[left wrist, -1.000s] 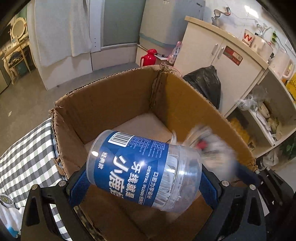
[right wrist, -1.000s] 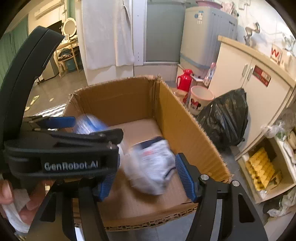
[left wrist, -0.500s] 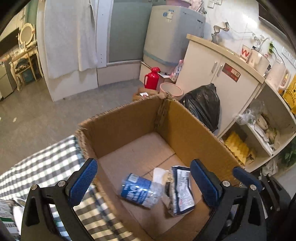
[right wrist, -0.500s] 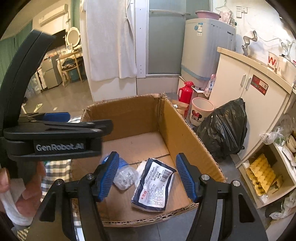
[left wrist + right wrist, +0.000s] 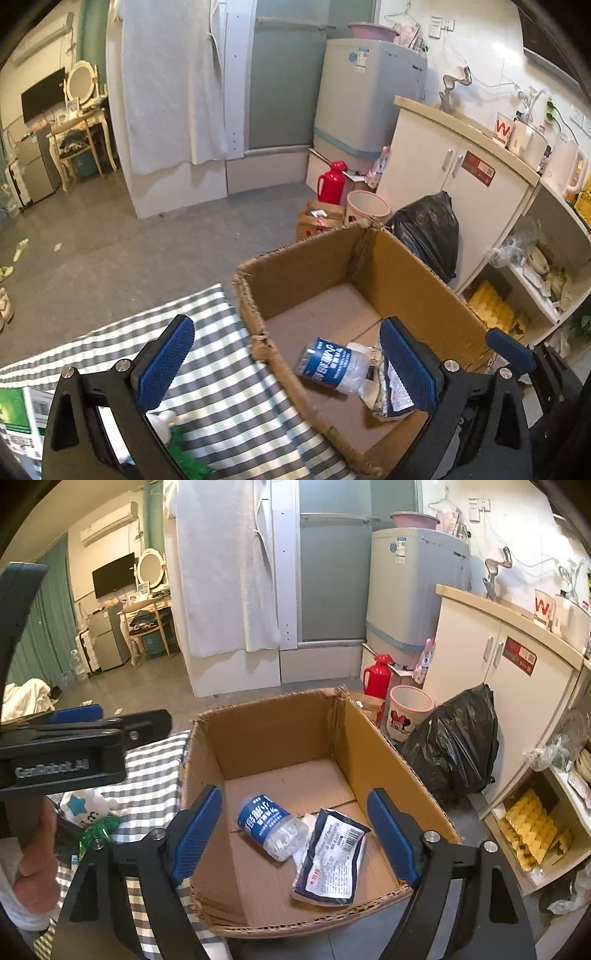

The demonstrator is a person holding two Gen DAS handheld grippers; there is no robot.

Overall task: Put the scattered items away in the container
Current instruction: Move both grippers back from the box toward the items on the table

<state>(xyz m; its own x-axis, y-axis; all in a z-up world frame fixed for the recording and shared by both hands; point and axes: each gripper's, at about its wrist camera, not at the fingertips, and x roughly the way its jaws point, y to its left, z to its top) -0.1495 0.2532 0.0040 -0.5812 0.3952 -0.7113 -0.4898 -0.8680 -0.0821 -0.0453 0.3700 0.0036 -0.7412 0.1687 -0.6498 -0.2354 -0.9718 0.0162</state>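
The open cardboard box (image 5: 306,266) stands at the edge of the checked table. On its floor lie a clear jar with a blue label (image 5: 328,363) on its side and a dark blue and white packet (image 5: 391,391), side by side. My left gripper (image 5: 286,325) hovers above the box's near left wall, open and empty. Above the box's front, my right gripper (image 5: 293,794) has its jaws opening, with nothing between the pads. The jar (image 5: 269,823) and the packet (image 5: 332,860) lie well below it. The left gripper's body (image 5: 74,738) and a hand (image 5: 37,849) show at the left.
A grey-and-white checked cloth (image 5: 221,387) covers the table. On it lie a white toy with a blue star (image 5: 85,808), something green (image 5: 99,830) and a green-and-white carton (image 5: 14,413). Past the box stand a black bin bag (image 5: 454,746), a white cabinet (image 5: 509,686) and open shelves (image 5: 535,823).
The left gripper let go of the jar and the right let go of the packet; both now lie in the box. Both grippers rose and drew back, and the right jaws spread wider.
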